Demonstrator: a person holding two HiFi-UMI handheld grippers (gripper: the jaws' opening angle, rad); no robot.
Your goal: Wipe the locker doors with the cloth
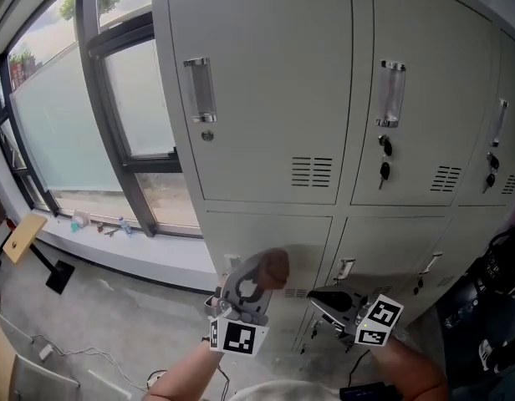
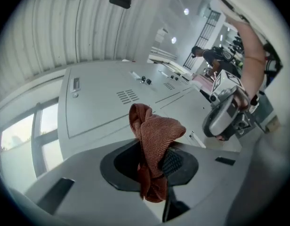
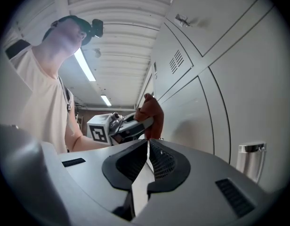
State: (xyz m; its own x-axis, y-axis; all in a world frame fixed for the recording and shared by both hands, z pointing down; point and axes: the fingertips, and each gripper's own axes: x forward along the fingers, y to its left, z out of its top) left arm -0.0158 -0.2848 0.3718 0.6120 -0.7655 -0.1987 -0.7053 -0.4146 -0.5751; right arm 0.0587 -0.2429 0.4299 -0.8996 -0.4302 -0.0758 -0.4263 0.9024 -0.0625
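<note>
A rust-brown cloth (image 1: 277, 264) is bunched at the tip of my left gripper (image 1: 266, 279), which is shut on it and holds it close to the lower grey locker door (image 1: 270, 236). In the left gripper view the cloth (image 2: 153, 138) sticks up from between the jaws of that gripper (image 2: 157, 163). My right gripper (image 1: 321, 298) hangs just to the right, low in front of the neighbouring lower door, apart from the cloth. Its jaws (image 3: 148, 157) are shut with nothing between them. The right gripper view shows the cloth (image 3: 152, 111) beside the locker face.
Upper locker doors (image 1: 266, 82) with clear handles (image 1: 200, 88) rise above; keys (image 1: 384, 159) hang from the locks of the doors to the right. A tall window (image 1: 73, 115) and its sill stand at the left, and cables lie on the floor (image 1: 99, 353) below.
</note>
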